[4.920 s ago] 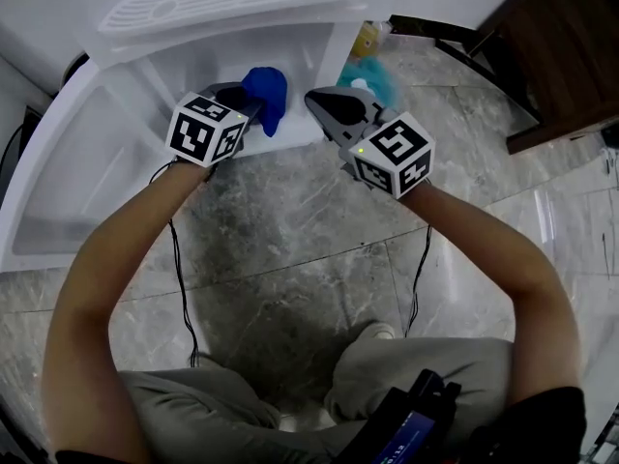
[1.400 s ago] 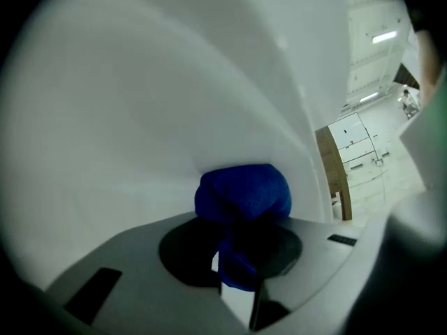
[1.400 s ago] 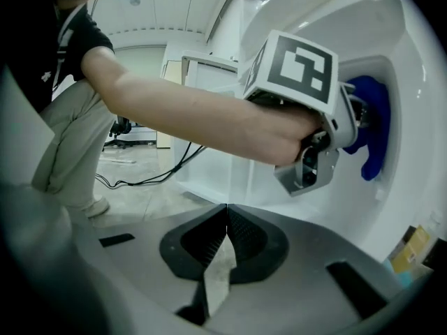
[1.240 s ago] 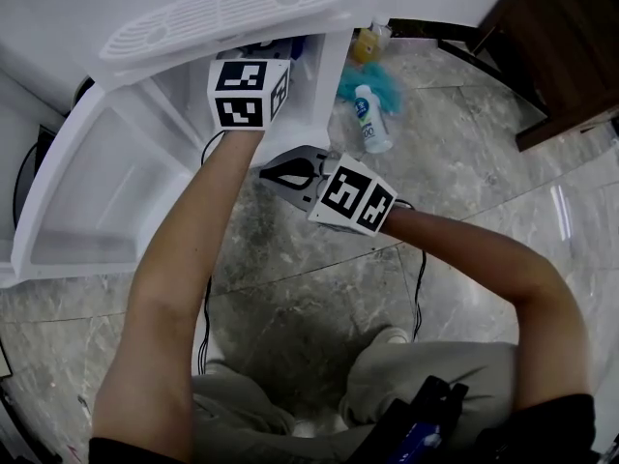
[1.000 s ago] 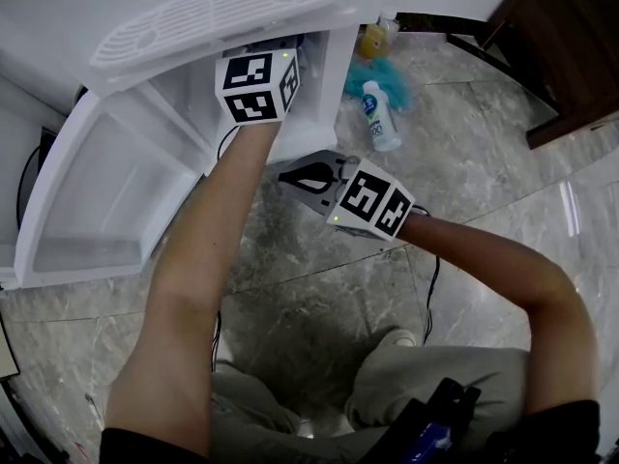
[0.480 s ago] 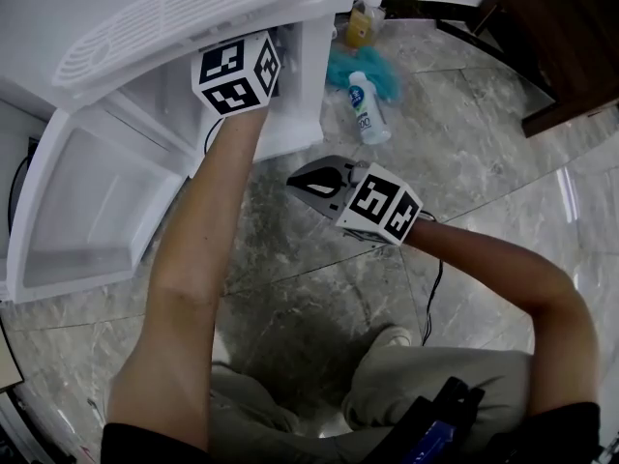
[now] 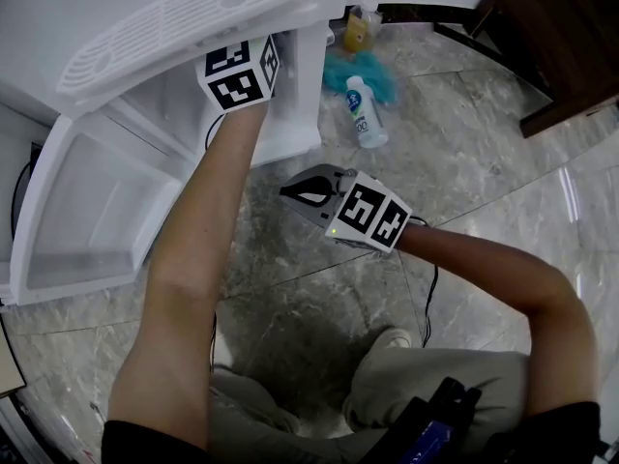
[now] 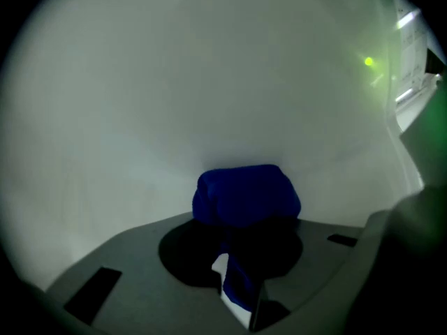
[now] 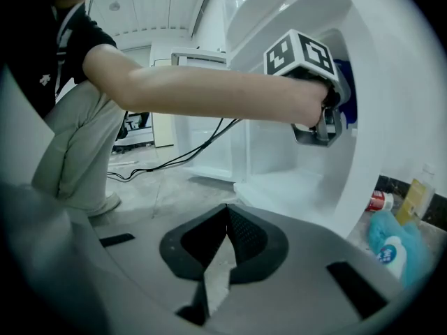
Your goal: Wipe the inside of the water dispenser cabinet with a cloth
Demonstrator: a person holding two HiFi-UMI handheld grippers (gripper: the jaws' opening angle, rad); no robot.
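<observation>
cabinet wall [image 8: 209, 82] ahead — floor [image 7: 464, 153] open, bottle [image 7: 360, 114] nearby

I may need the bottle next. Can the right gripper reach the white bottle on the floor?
Probably yes: the right gripper is empty, and bare floor separates it from the white bottle.

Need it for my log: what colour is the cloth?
The cloth is blue; best in left gripper view.

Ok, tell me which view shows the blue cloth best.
Left gripper view: the blue cloth sits bunched in the jaws, centre frame, before the white cabinet wall. The right gripper view shows only a blue sliver beyond the left gripper; the head view hides it.
</observation>
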